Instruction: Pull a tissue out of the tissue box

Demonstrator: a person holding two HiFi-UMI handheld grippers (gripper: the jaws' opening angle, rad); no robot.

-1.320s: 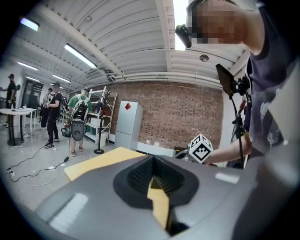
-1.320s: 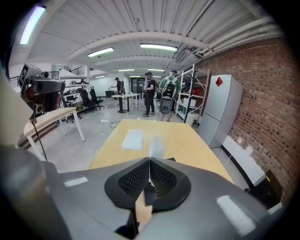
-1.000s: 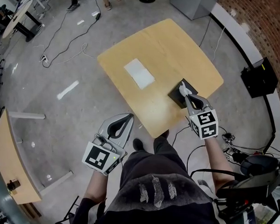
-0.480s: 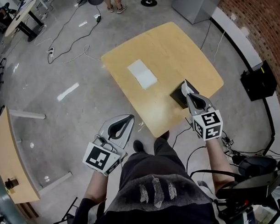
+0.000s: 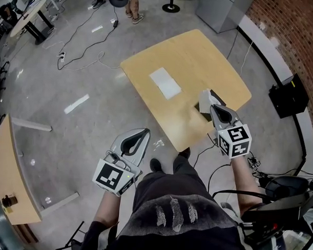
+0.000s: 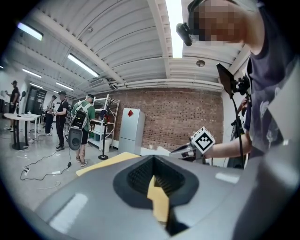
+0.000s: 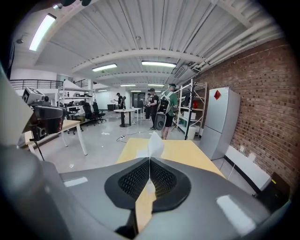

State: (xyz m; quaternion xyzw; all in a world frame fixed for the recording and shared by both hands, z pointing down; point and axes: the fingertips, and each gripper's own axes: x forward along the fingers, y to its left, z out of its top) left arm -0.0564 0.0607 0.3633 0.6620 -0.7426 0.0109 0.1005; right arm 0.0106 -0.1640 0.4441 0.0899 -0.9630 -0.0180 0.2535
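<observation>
Wooden table point(image 5: 148, 70) has the dark tissue box point(image 5: 203, 108) near its edge on the person's R side. R gripper point(image 5: 212, 106) is right over the box. In the R gripper view its jaws are closed on a white tissue point(image 7: 154, 143), and the tissue's free end sticks up past the tips. L gripper point(image 5: 143, 131) is off the table, over the floor and well apart from the box. Its jaws are together w/ nothing between them and it's not bracing the box.

Step, as I judge it: mid-pull, tissue pinched and not yet clearly out. Next move prob. needs a steady lift up and away w/ the grip kept. The box is loose, so it may ride up w/ the tissue, and L gripper could pin it down.

Hard to tell:
- Box slot is hidden under the R gripper in head view, and the box isn't visible in the R gripper view.
- Can't tell if the tissue's lower end is free of the box, or if the box sits flat.
- Flat white sheet point(image 5: 165, 83) is mid-table; can't tell if it's a tissue or paper.
</observation>
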